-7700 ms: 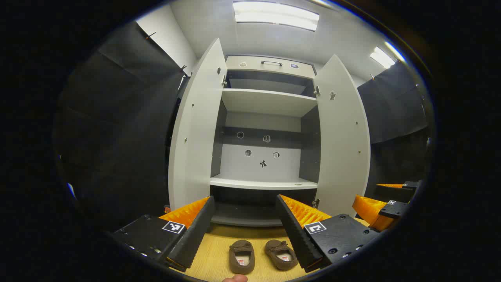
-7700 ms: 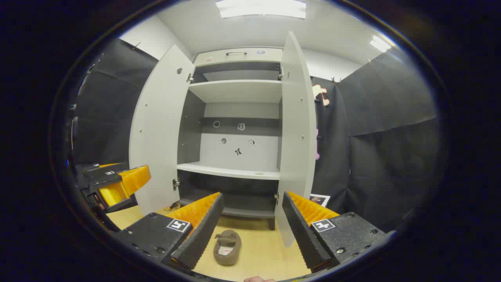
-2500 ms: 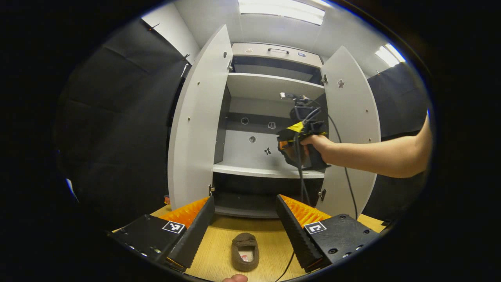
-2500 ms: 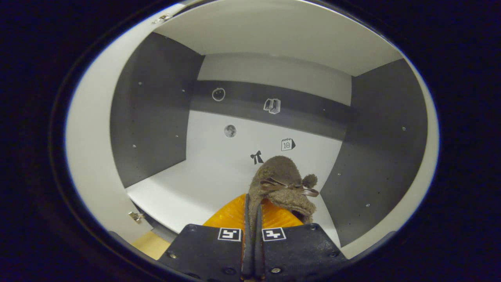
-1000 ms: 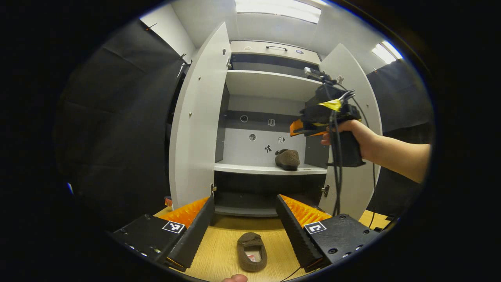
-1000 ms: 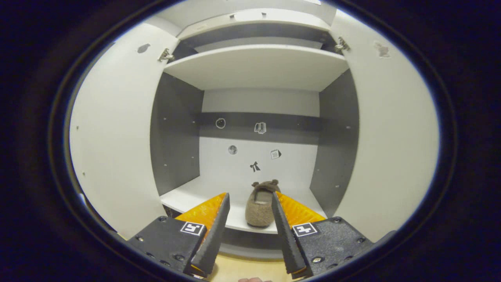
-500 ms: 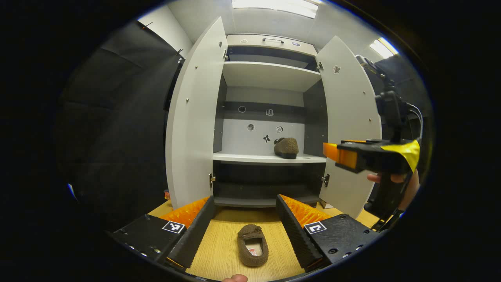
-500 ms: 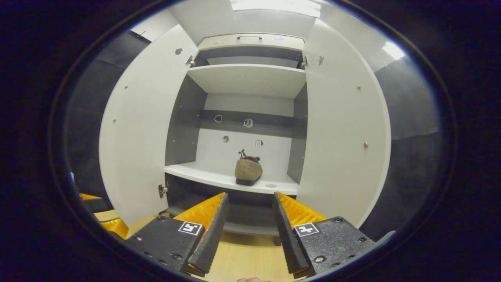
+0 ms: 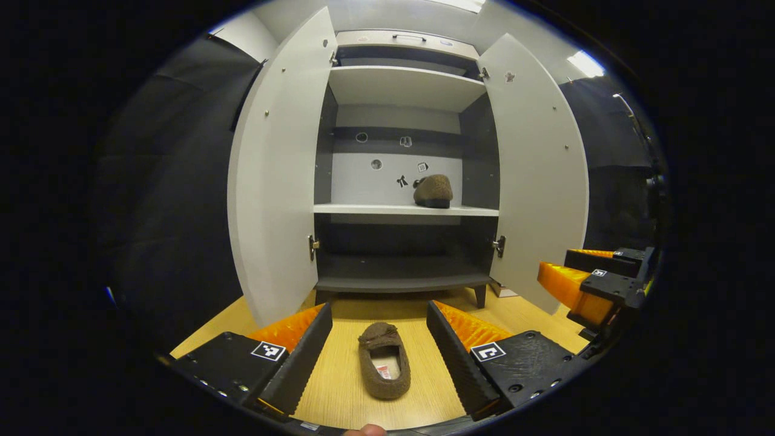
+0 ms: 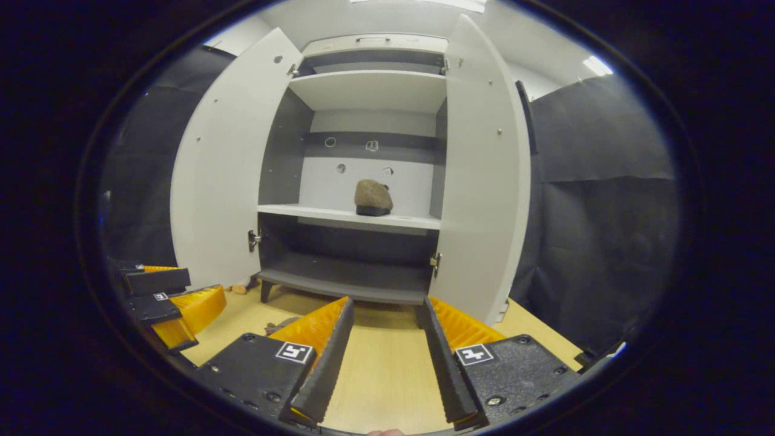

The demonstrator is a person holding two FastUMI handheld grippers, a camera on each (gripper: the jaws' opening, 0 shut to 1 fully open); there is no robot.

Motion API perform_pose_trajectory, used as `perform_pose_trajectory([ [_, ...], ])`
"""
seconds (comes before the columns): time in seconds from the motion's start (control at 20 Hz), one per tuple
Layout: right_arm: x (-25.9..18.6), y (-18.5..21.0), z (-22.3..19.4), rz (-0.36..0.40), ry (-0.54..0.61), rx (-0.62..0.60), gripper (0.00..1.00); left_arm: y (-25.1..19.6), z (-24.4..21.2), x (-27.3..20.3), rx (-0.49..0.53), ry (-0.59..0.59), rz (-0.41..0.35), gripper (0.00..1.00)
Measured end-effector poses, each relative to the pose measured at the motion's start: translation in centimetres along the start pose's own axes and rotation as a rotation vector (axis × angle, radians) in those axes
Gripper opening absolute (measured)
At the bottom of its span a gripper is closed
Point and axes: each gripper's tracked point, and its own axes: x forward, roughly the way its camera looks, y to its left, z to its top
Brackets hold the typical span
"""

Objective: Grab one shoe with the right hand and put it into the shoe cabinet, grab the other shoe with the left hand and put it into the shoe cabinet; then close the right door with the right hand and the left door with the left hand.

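We take the tall white shoe cabinet with dark grey inner walls [image 9: 404,91] as our landmark; both of its white doors stand swung wide, the left door [image 9: 275,175] and the right door [image 9: 536,175] flanking the opening, with nothing across the mouth of the shelves. On the cabinet's white middle shelf [image 9: 363,209], toward its right end, sits one brown fuzzy slipper-like shoe [image 9: 432,191], also visible from the right gripper view [image 10: 372,197], in front of small black stickers on the cabinet's back panel [image 9: 387,172]. The other brown fuzzy shoe [image 9: 383,366] lies on the pale wooden floor [image 9: 521,312] in front of the cabinet, opening up. Our left gripper [image 9: 378,351] has its fingers spread wide to either side of that floor shoe, touching nothing. Our right gripper [image 10: 381,351] is likewise spread and empty over bare floor in front of the cabinet's right door, and it appears at the right edge of the left gripper view [image 9: 596,281]. Compared with half a second ago, the right gripper has dropped low and away from the cabinet, and the left gripper has tipped down toward the floor shoe.
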Motion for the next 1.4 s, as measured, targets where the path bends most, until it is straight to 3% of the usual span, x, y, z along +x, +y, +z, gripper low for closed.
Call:
perform_pose_trajectory([
  [0.15,-0.7,-1.6,-0.6,-0.045,0.011,-0.021,0.72,1.1,-2.0,1.8,-0.031,0.072,0.011,0.95],
  [0.2,-0.8,-2.1,-0.8,-0.054,0.011,-0.037,0.76,1.4,-2.8,2.4,-0.037,0.101,0.006,0.95],
  [0.25,-0.8,-2.7,-0.7,-0.065,0.011,-0.048,0.72,1.7,-4.0,2.9,-0.039,0.143,0.002,0.95],
  [0.45,-1.1,-4.1,-0.6,-0.091,0.014,-0.045,0.72,2.7,-9.1,5.2,-0.060,0.276,0.000,0.95],
  [0.85,-1.2,-4.4,-1.0,-0.093,0.045,-0.070,0.71,3.8,-17.5,9.4,-0.066,0.481,0.009,0.96],
  [0.95,-1.0,-4.5,-1.4,-0.097,0.059,-0.063,0.72,3.4,-17.4,9.5,-0.137,0.493,-0.004,0.95],
  [1.3,-0.6,-4.5,-1.7,-0.092,0.081,-0.078,0.72,3.0,-18.5,11.4,-0.164,0.504,-0.013,0.93],
  [1.35,-0.5,-4.4,-1.7,-0.090,0.083,-0.078,0.72,2.8,-18.4,12.0,-0.175,0.497,-0.021,0.81],
  [1.4,-0.5,-4.3,-1.8,-0.087,0.085,-0.075,0.72,2.3,-18.2,12.1,-0.184,0.488,-0.036,0.84],
])
